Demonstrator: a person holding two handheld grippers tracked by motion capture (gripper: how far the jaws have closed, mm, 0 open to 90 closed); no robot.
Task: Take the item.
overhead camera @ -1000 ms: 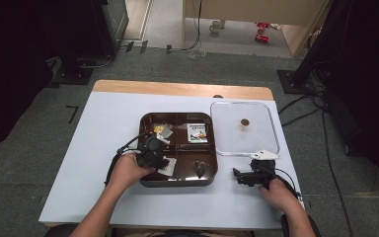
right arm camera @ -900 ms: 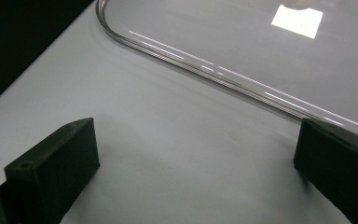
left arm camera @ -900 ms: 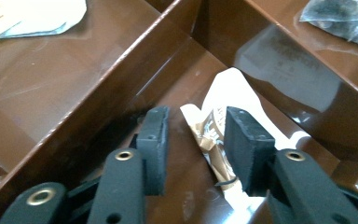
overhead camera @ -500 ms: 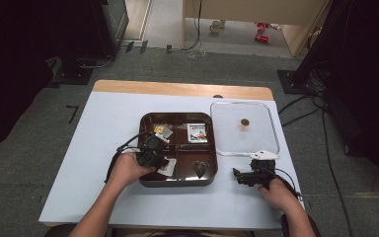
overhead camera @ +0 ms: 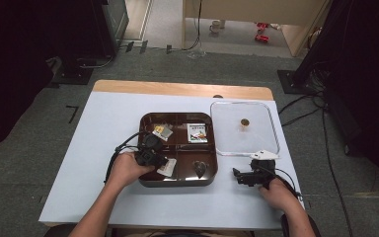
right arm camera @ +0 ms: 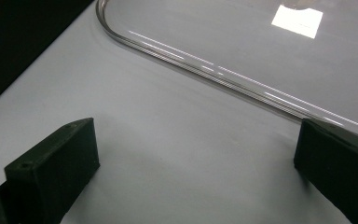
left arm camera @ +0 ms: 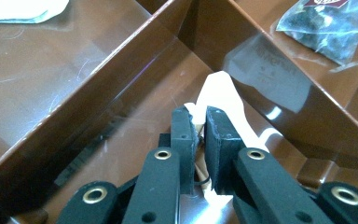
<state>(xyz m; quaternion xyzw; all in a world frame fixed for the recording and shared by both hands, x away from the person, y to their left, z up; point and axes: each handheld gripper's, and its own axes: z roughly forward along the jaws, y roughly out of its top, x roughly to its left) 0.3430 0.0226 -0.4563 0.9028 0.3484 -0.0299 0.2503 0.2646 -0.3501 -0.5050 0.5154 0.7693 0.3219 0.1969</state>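
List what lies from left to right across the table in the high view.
Left gripper pinching a white packet → brown tray → right gripper → clear lid.

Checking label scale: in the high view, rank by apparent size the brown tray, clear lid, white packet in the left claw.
1. Brown tray and clear lid: near alike, tray slightly larger.
2. White packet, far smallest, partly hidden by the left claw.
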